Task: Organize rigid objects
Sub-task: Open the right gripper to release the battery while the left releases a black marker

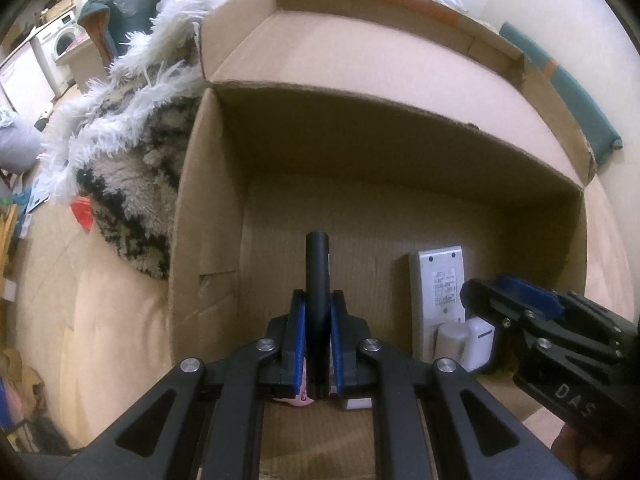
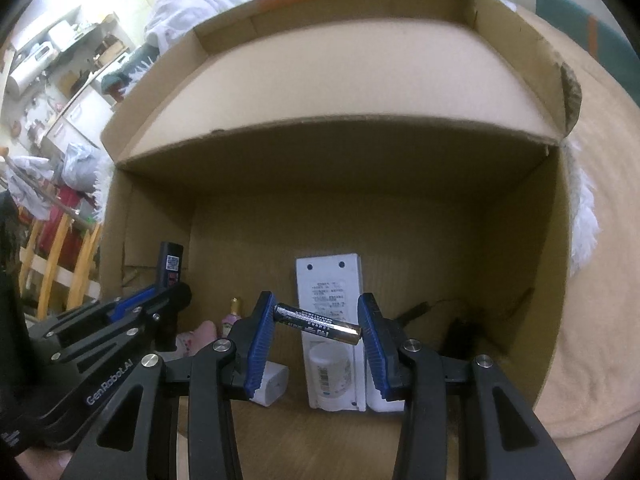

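An open cardboard box (image 1: 400, 152) fills both views. My left gripper (image 1: 318, 304) is shut on a black cylindrical stick (image 1: 317, 280) held over the box floor; it also shows in the right wrist view (image 2: 170, 276). My right gripper (image 2: 318, 320) is shut on a black-and-gold battery (image 2: 318, 322), held end to end between the blue pads above the box floor. A white power strip (image 2: 330, 280) lies on the floor with a small white bottle (image 2: 332, 372) on it. The right gripper also shows in the left wrist view (image 1: 492, 300).
A white adapter (image 2: 272, 384) and a small pink bottle (image 2: 232, 316) lie on the box floor; a black cable (image 2: 456, 328) sits at the right. A shaggy black-and-white blanket (image 1: 132, 184) lies left of the box. The box sits on a tan cushion (image 2: 600, 280).
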